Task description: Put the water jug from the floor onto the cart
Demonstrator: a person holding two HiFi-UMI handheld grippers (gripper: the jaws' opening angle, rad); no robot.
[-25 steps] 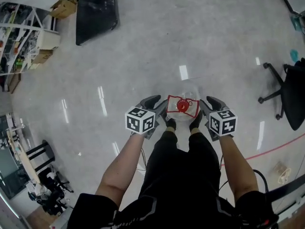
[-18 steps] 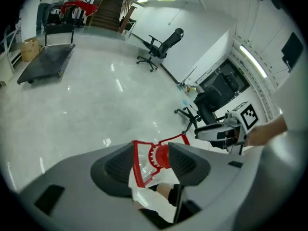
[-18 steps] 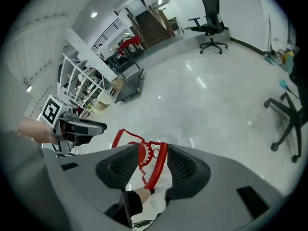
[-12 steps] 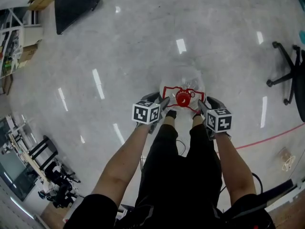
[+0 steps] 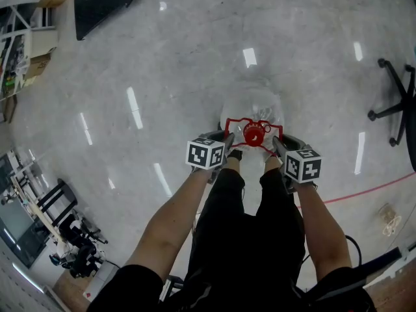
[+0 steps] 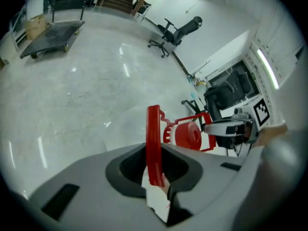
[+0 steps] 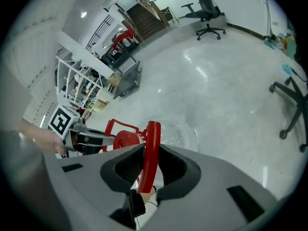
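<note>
Left claw (image 5: pixel 224 139) and right claw (image 5: pixel 278 143) have just closed on opposite sides of the red handle (image 6: pixel 153 138) of the water jug (image 5: pixel 255 106), standing on the floor (image 5: pixel 162 77) at the person's feet, ready to lift toward the far-left cart (image 5: pixel 104 5).

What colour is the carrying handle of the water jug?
Red. The handle shows best in the left gripper view.

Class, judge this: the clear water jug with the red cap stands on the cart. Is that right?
No: the water jug stands on the floor, not on the cart, as the head view shows. Clear body and red cap are right.
</note>
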